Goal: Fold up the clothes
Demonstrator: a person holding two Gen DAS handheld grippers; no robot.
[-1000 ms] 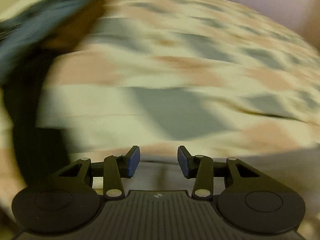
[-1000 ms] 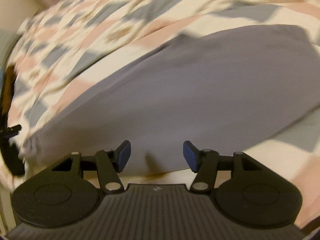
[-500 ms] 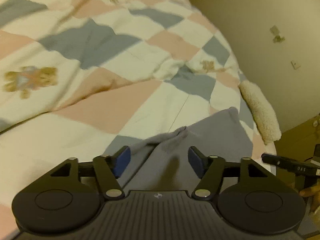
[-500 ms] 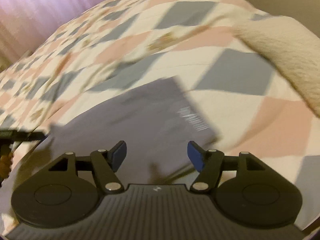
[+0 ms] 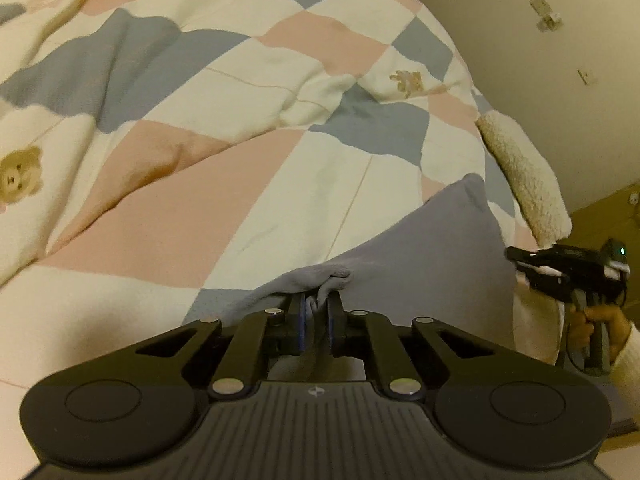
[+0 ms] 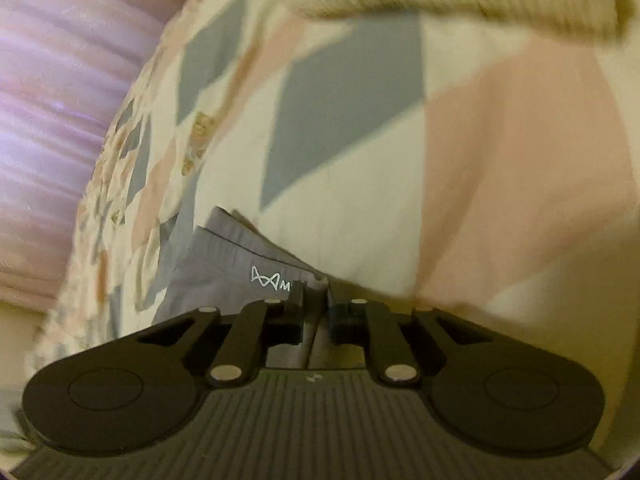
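A grey garment (image 5: 432, 256) lies on the checked quilt (image 5: 200, 208) near the bed's corner. My left gripper (image 5: 316, 305) is closing, its blue pads pinching a bunched edge of the grey cloth. In the right wrist view the same garment (image 6: 224, 260) shows a white logo (image 6: 266, 278) near its corner. My right gripper (image 6: 314, 300) is closing too, with that corner of cloth pressed between its fingers. The right gripper (image 5: 520, 262) also shows in the left wrist view at the far right, held by a hand in a white sleeve (image 5: 628, 356).
The quilt (image 6: 360, 208) has pink, grey and cream patches with teddy bears. A cream fleece blanket (image 5: 524, 176) hangs over the bed's edge. A beige wall (image 5: 540, 60) rises past the corner. A pink curtain (image 6: 52, 120) hangs beyond the bed's far side.
Both grippers swept across the bed to the grey garment and came down on it. Each stood open half a second ago and now pinches the cloth.
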